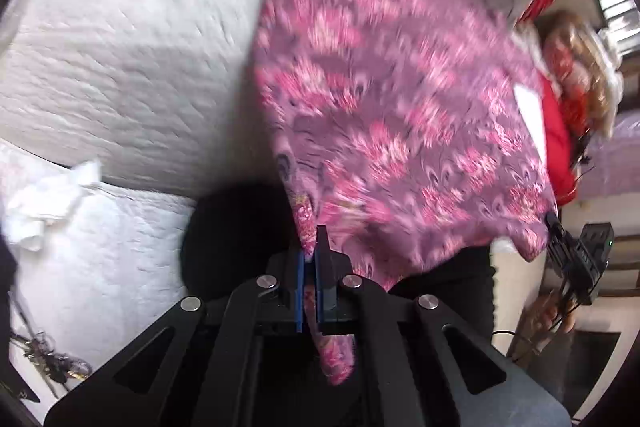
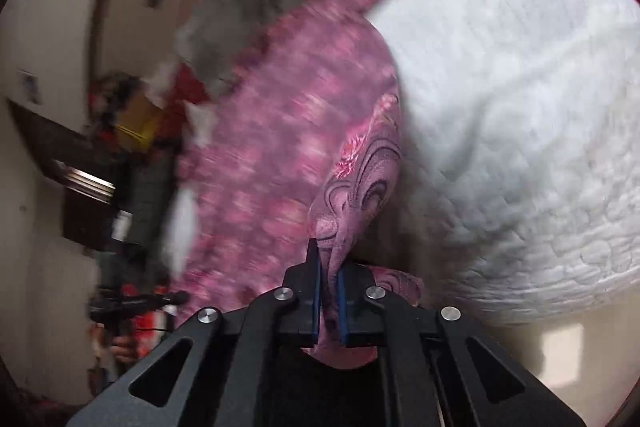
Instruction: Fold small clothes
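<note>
both sets of fingers are clamped on my pink patterned cloth (image 1: 392, 99) — left gripper (image 1: 310, 267) pinching one edge, right gripper (image 2: 329, 287) another — it hangs blurred over the white quilted bed (image 1: 120, 59).

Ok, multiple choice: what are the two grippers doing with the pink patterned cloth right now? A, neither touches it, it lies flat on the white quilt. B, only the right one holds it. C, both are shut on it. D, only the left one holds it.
C: the left gripper and the right gripper each have the cloth pinched between blue pads, and it hangs between them over the quilt.
</note>
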Demonstrator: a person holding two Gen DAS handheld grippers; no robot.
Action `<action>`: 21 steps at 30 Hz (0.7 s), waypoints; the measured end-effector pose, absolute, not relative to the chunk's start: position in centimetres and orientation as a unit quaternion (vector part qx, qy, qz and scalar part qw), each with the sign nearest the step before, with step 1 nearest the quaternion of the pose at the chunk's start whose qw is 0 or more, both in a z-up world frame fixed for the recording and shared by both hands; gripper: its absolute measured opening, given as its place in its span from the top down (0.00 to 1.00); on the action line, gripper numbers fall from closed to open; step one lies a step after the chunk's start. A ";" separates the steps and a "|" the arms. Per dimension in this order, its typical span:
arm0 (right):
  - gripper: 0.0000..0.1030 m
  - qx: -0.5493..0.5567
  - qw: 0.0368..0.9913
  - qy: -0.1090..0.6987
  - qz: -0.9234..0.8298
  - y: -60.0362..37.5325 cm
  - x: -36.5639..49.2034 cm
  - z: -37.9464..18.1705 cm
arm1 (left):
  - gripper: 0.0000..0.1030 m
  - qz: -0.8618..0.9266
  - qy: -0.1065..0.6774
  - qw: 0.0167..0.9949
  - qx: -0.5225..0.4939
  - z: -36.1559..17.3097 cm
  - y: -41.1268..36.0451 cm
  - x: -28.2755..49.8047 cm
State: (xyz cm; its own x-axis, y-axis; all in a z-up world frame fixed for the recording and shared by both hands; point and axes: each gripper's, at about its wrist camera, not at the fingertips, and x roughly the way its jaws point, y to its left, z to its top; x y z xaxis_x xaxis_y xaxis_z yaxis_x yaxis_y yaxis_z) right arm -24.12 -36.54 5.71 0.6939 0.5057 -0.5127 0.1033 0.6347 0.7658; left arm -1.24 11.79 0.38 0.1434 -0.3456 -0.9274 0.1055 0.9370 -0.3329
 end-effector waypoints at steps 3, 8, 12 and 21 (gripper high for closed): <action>0.94 0.408 0.831 0.361 0.115 -37.5 -24.5 7.1 | 0.98 -0.135 0.635 0.756 -0.081 0.9 12.6 -1.0; 0.94 0.406 0.801 0.436 0.053 -37.5 -23.0 2.0 | 0.98 -0.108 0.685 0.717 -0.077 -4.1 11.7 -0.6; 0.88 0.343 0.779 0.524 -0.020 -36.6 -21.4 -0.5 | 0.96 -0.089 0.675 0.731 -0.037 -3.3 11.3 -0.4; 0.61 0.242 0.884 0.400 -0.004 -35.7 -13.6 7.4 | 0.45 -0.093 0.519 0.849 0.022 2.8 4.8 6.4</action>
